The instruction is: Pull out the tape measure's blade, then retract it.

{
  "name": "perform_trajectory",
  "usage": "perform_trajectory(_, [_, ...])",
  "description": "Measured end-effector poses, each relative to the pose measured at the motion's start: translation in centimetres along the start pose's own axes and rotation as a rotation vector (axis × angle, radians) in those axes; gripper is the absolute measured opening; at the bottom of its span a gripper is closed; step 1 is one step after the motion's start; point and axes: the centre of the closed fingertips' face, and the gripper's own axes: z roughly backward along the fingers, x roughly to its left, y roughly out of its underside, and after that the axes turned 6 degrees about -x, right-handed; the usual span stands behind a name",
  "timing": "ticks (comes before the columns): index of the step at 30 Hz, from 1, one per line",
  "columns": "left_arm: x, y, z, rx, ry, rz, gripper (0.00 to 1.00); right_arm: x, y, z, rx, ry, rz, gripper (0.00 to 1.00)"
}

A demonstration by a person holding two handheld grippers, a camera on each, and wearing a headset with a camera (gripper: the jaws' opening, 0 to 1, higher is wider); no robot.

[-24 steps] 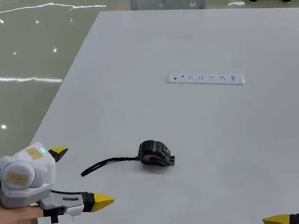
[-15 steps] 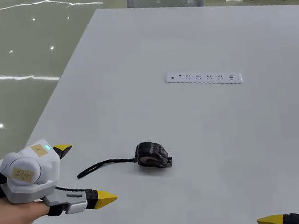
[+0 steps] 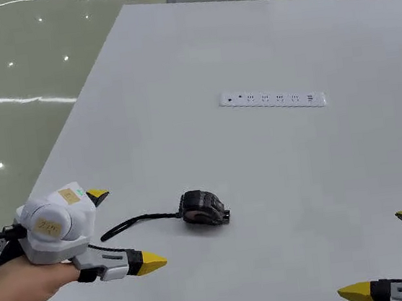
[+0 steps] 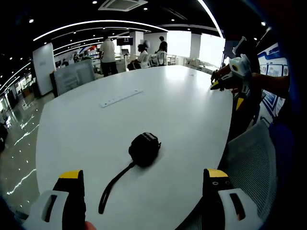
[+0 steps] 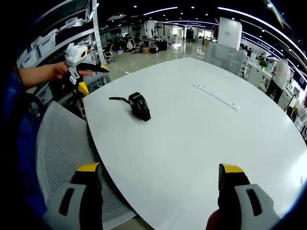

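A black tape measure (image 3: 202, 208) lies on the white table (image 3: 248, 58), its black wrist strap (image 3: 131, 222) trailing to the left; the blade is not drawn out. In the left gripper view the tape measure (image 4: 144, 148) sits ahead between the jaws, some way off. My left gripper (image 3: 121, 228) is open at the table's near left corner, to the left of the strap. My right gripper (image 3: 387, 253) is open at the near right edge, well apart from the tape measure (image 5: 139, 105). Each gripper appears in the other's view: the right gripper (image 4: 230, 79), the left gripper (image 5: 84, 72).
A white power strip (image 3: 272, 99) lies flat beyond the tape measure, toward the table's middle. A mesh chair (image 5: 67, 148) stands at the near edge. Shiny floor runs along the table's left side. People stand and sit at the far end of the room (image 4: 108, 52).
My left gripper has moved right and forward, closer to the strap. The right gripper has risen a little into view. The tape measure has not moved on the table.
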Motion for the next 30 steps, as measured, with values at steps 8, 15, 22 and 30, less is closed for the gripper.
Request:
perform_trajectory(8, [-0.1, -0.3, -1.3, 0.004, 0.022, -0.012, 0.99, -0.2, -0.5, -1.1, -0.002, -0.019, 0.015, 0.97])
perform_trajectory(15, [-0.2, -0.4, -2.2, 0.009, 0.031, -0.019, 0.98, -0.1, -0.8, -2.0, -0.006, -0.038, 0.027, 0.96])
perform_trajectory(22, [-0.3, -1.1, -3.2, 0.01, 0.046, -0.043, 0.97, 0.2, -1.4, -3.1, -0.01, -0.067, 0.055, 0.95])
perform_trajectory(30, [-0.6, -1.6, -4.7, 0.02, 0.069, -0.077, 0.96, 0.6, -2.1, -4.3, -0.013, -0.109, 0.096, 0.92])
